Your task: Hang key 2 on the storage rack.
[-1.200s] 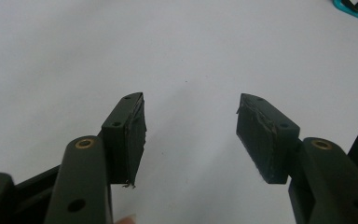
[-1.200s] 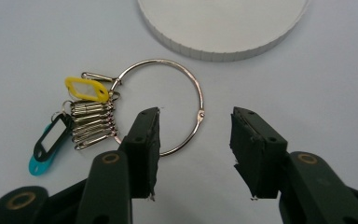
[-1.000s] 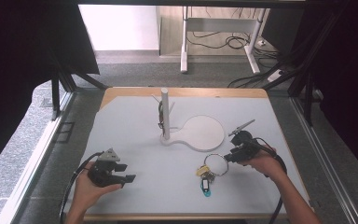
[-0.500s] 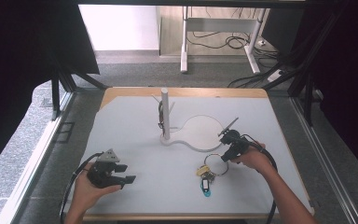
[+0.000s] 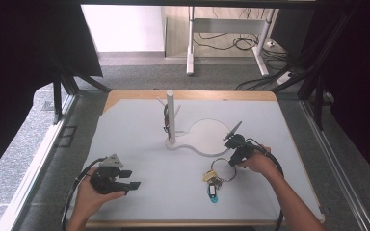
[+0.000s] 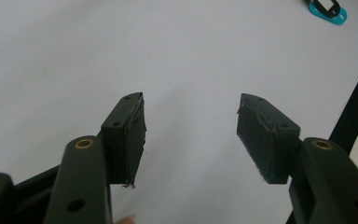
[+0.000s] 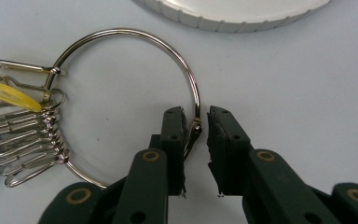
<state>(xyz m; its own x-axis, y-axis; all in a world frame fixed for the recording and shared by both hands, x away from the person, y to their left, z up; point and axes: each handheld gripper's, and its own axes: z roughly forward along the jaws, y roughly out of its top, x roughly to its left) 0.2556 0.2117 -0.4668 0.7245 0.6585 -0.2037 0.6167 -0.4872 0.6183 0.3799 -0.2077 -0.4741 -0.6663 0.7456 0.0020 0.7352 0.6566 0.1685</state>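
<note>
Silver metal makes the large key ring (image 7: 135, 84), which lies flat on the white table (image 5: 139, 144), just in front of the white stand base (image 5: 207, 137) with its upright post (image 5: 170, 118). Many small clips (image 7: 25, 135) and a yellow tag (image 7: 7, 93) hang on the ring at the side away from the right gripper (image 7: 196, 149), and a teal tag (image 5: 213, 195) lies near them. The right gripper stands over the ring's wire at its clasp; its jaws have just been closing and now are narrow, with the wire between them, one pad already close to it and the other not yet pressing. So I judge that the step in hand is the grasp of the ring. The next move calls for finishing the squeeze on the thin wire, then lifting gently, because the wire could slip from the pads. The left gripper (image 6: 191, 135) rests wide open over bare table, far from the stand, holding nothing.
</note>
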